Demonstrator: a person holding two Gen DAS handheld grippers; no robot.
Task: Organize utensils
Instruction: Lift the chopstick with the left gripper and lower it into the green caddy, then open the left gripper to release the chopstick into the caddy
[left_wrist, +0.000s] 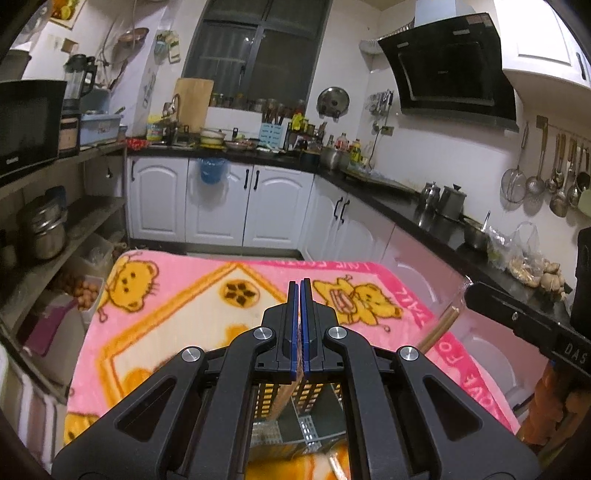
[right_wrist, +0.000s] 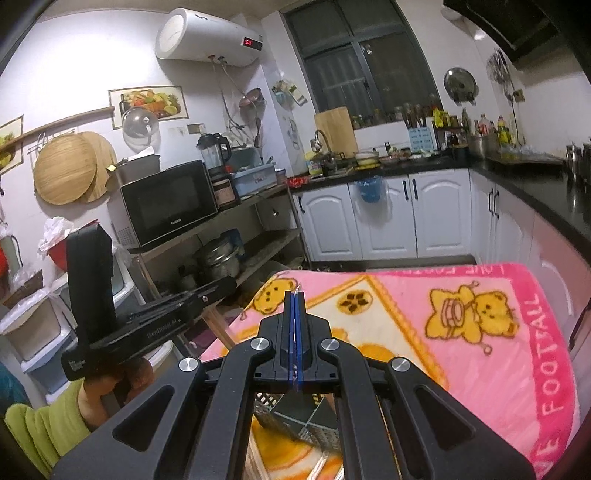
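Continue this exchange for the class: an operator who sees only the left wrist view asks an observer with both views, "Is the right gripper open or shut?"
Observer: Shut; the right gripper presses its pads on a thin item I cannot identify.
Operator: What is on the wall above the microwave?
Observer: A white water heater with a red lit display.
Operator: My left gripper is shut on a wooden stick; who holds the gripper?
Observer: A hand in a green sleeve grips its handle.
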